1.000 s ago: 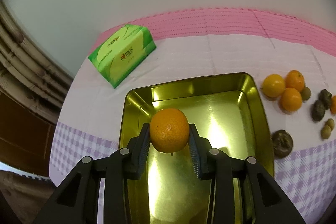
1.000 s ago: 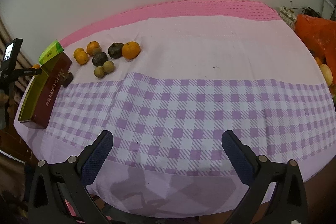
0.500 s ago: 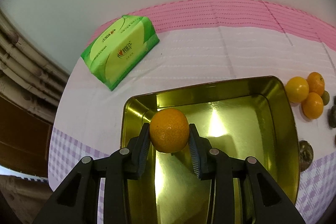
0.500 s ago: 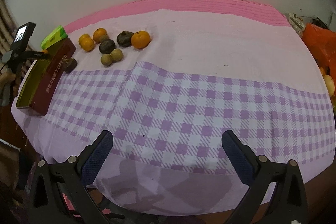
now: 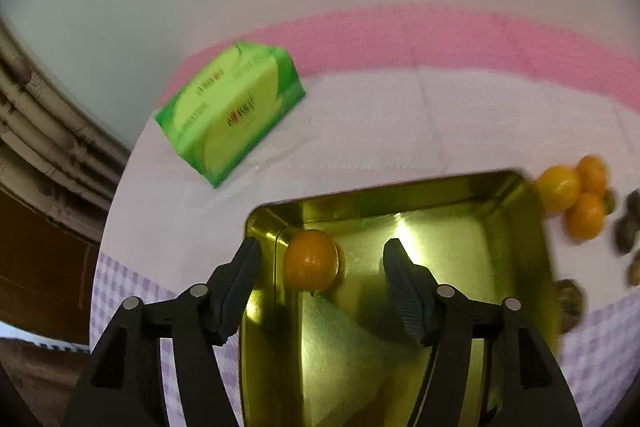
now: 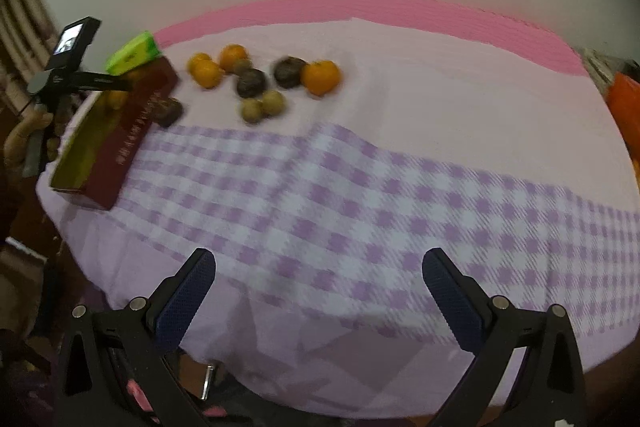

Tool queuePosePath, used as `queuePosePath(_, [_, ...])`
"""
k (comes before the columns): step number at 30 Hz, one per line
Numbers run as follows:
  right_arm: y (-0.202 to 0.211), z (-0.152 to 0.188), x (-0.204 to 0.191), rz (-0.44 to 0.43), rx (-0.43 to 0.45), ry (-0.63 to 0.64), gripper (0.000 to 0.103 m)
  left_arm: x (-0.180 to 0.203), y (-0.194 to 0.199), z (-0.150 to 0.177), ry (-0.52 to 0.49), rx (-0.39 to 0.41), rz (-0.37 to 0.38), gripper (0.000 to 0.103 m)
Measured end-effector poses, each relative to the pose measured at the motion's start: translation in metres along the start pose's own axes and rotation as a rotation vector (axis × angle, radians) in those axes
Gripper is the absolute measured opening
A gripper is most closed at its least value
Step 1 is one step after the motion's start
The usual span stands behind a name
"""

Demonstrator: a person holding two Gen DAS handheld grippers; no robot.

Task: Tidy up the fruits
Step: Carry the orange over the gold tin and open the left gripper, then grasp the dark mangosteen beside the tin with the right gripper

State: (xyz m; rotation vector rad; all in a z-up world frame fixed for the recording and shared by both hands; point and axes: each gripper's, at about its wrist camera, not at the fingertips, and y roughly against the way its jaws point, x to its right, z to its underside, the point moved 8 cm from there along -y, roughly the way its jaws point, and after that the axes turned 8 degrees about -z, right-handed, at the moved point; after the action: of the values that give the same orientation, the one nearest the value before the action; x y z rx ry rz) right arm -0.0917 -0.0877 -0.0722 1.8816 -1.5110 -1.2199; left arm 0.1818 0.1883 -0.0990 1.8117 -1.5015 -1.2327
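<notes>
A gold metal tin [image 5: 524,227] sits on the cloth; its red outer wall shows in the right wrist view [image 6: 136,131]. An orange [image 5: 311,259] lies in the tin's far left corner. My left gripper [image 5: 322,273] is open above the tin, its fingers apart and clear of the orange. Loose oranges [image 5: 576,195] and dark and small brown fruits lie to the right of the tin, seen also in the right wrist view [image 6: 320,77]. My right gripper [image 6: 318,291] is open and empty over the table's near edge.
A green tissue pack [image 5: 230,117] lies beyond the tin near the table's far left edge. A dark fruit [image 6: 168,111] lies close against the tin's wall. An orange bag [image 6: 624,107] is at the far right. A wall stands behind the table.
My left gripper has opened and let go of the orange, which now lies in the tin's corner. The right gripper has moved closer to the table.
</notes>
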Motion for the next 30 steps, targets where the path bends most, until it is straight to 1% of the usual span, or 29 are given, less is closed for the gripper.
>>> queuePosePath(1, [-0.001,-0.008,-0.008,-0.031,0.008,0.021,0.103,-0.002,0.009,-0.001,0.013,0.022,0.012,0.065])
queuePosePath(2, [-0.004,-0.019,-0.022,-0.091,0.022,0.058,0.103,-0.004,0.024,-0.001,0.033,0.05,0.023,0.066])
queuePosePath(4, [-0.009,-0.036,-0.04,-0.15,0.041,0.119,0.103,-0.011,0.05,0.003,0.081,0.084,0.039,0.076])
queuePosePath(5, [-0.015,-0.046,-0.053,-0.17,0.049,0.165,0.103,-0.014,0.062,0.008,0.115,0.094,0.051,0.084])
queuePosePath(6, [-0.021,-0.054,-0.064,-0.185,0.048,0.207,0.101,-0.016,0.073,0.014,0.147,0.101,0.072,0.087])
queuePosePath(7, [-0.031,-0.064,-0.08,-0.212,0.043,0.265,0.098,-0.017,0.086,0.023,0.176,0.109,0.108,0.087])
queuePosePath(8, [-0.039,-0.071,-0.09,-0.226,0.042,0.308,0.097,-0.017,0.097,0.033,0.193,0.113,0.137,0.087])
queuePosePath(9, [-0.044,-0.074,-0.097,-0.233,0.039,0.337,0.094,-0.017,0.108,0.044,0.206,0.116,0.15,0.087])
queuePosePath(10, [-0.053,-0.079,-0.106,-0.243,0.03,0.376,0.085,-0.018,0.117,0.058,0.214,0.119,0.144,0.088])
queuePosePath(11, [-0.063,-0.082,-0.114,-0.256,0.011,0.411,0.08,-0.018,0.124,0.069,0.218,0.123,0.136,0.088])
queuePosePath(12, [-0.078,-0.085,-0.124,-0.261,-0.016,0.455,0.069,-0.018,0.129,0.079,0.221,0.125,0.127,0.088])
queuePosePath(13, [-0.089,-0.088,-0.128,-0.254,-0.033,0.479,0.061,-0.019,0.134,0.092,0.231,0.129,0.11,0.088])
queuePosePath(15, [-0.106,-0.093,-0.134,-0.253,-0.064,0.501,0.057,-0.021,0.142,0.113,0.264,0.137,0.086,0.088])
queuePosePath(18, [-0.122,-0.099,-0.144,-0.279,-0.083,0.516,0.057,-0.024,0.146,0.13,0.31,0.141,0.075,0.088])
queuePosePath(20, [-0.134,-0.102,-0.15,-0.273,-0.098,0.53,0.057,-0.027,0.147,0.134,0.337,0.15,0.067,0.088])
queuePosePath(22, [-0.147,-0.105,-0.155,-0.263,-0.118,0.541,0.057,-0.029,0.146,0.135,0.336,0.16,0.054,0.088])
queuePosePath(25, [-0.156,-0.109,-0.158,-0.248,-0.128,0.556,0.057,-0.034,0.147,0.134,0.332,0.182,0.016,0.088])
queuePosePath(30, [-0.176,-0.11,-0.158,-0.239,-0.174,0.558,0.057,-0.033,0.14,0.133,0.328,0.163,0.04,0.088])
